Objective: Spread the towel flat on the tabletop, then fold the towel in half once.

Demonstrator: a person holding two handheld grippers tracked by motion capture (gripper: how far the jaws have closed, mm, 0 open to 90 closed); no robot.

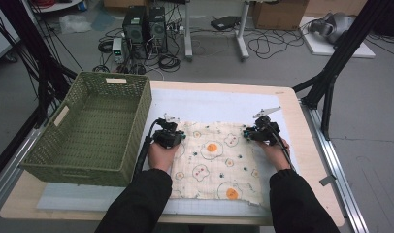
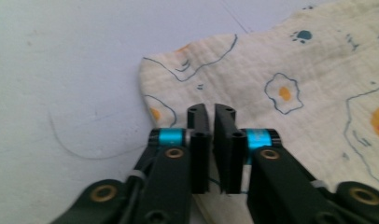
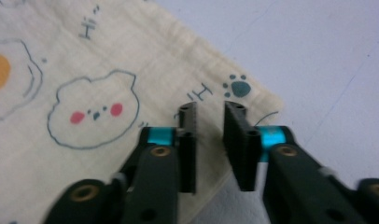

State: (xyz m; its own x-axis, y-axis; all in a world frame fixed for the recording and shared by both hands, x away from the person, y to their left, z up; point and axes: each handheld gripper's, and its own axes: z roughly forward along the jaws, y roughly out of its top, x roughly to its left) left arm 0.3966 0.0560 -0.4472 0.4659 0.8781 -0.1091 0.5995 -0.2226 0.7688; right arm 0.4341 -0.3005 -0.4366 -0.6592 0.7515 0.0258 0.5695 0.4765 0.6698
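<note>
Thin cream cloth [image 1: 214,158] printed with fried eggs and small faces, spread nearly flat on a pale mat [image 1: 209,104] at the middle of the table [image 1: 302,126], slightly rumpled along the near edge. By the crinkled weave in the left gripper view, probably gauzy cotton: light, limp, no stiffness at all, so likely to sag and fold wherever unsupported. Not fragile and not slippery, but thin enough to slide out of a shallow pinch.

Best taken at the two far corners, well in from the hem, with both sides lifted together to keep the sheet from twisting.

Left tongs [image 1: 178,138] at the far left corner, closed almost pad to pad [image 2: 211,109] over the cloth's edge, apparently with a fold nipped between, though the bite itself hidden under the jaws. Right tongs [image 1: 246,133] at the far right corner, narrow but with a clear slit left [image 3: 211,107]; cloth edge visible through it, pads not yet pressing.

Green woven basket [image 1: 137,97] just beside the cloth on the left, standing open.
</note>
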